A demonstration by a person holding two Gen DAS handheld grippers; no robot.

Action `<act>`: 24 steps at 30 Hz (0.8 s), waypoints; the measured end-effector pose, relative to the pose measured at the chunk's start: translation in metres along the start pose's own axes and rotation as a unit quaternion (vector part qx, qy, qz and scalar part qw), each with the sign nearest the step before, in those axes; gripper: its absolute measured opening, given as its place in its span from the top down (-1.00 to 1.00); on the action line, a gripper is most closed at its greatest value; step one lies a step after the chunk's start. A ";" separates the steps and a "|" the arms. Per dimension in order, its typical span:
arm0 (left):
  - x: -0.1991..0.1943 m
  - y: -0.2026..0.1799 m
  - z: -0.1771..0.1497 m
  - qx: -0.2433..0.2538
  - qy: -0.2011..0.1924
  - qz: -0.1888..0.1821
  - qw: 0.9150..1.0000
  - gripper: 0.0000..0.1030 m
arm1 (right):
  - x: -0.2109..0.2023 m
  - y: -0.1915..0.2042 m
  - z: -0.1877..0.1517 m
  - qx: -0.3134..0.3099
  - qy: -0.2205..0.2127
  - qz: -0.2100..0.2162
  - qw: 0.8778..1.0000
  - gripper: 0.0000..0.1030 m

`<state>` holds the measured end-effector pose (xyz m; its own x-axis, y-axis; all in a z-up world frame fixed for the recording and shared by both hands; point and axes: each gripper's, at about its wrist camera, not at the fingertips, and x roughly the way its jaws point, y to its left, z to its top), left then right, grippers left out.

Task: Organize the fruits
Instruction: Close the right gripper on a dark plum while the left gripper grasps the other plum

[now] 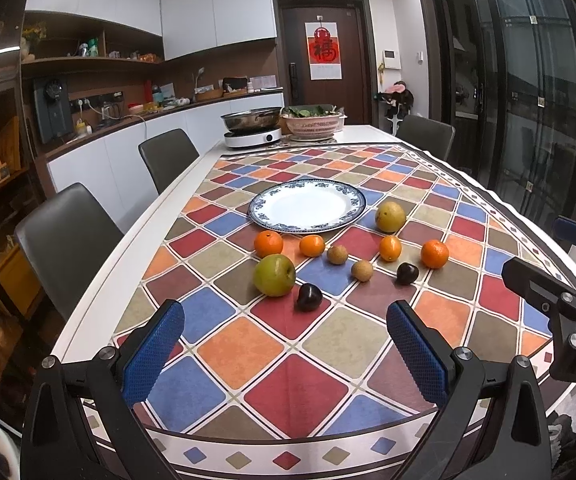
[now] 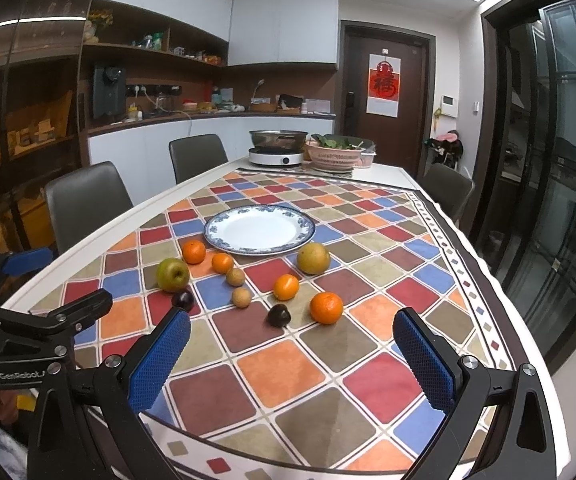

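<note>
Both sets of jaws are released and empty. The fruits lie ahead on the bench; the dark plum [image 1: 309, 297] sits nearest, just beyond the left gripper [image 1: 286, 354], plate [image 1: 307, 187] farther ahead.

Checked tablecloth [image 1: 328, 384] — red, blue, orange, olive; white plate [image 1: 307, 207] with blue rim; blue-padded tongs [image 1: 284, 352].

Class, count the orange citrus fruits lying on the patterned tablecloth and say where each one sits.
4. One sits by the plate's left rim; one right of it; one below the yellow pear; one farthest right. None seems hidden.
</note>
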<state>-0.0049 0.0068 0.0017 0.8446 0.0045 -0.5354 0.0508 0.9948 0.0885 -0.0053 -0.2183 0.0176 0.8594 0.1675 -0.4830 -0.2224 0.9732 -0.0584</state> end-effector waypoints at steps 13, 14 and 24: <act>0.027 0.001 0.005 0.014 0.018 -0.027 0.999 -1.00 | 0.027 0.006 -0.003 -0.019 0.031 0.014 0.999 -0.99; 0.029 0.000 0.006 0.014 0.020 -0.030 0.999 -0.98 | 0.029 0.005 -0.002 -0.021 0.032 0.015 0.999 -0.98; 0.065 0.000 0.013 0.017 0.054 -0.066 0.996 -0.62 | 0.062 0.010 0.004 -0.042 0.052 0.029 0.997 -0.81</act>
<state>0.0575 0.0062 -0.0221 0.7671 -0.1142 -0.6313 0.1778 0.9833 0.0381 0.0470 -0.1972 -0.0096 0.7924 0.2010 -0.5759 -0.3111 0.9453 -0.0982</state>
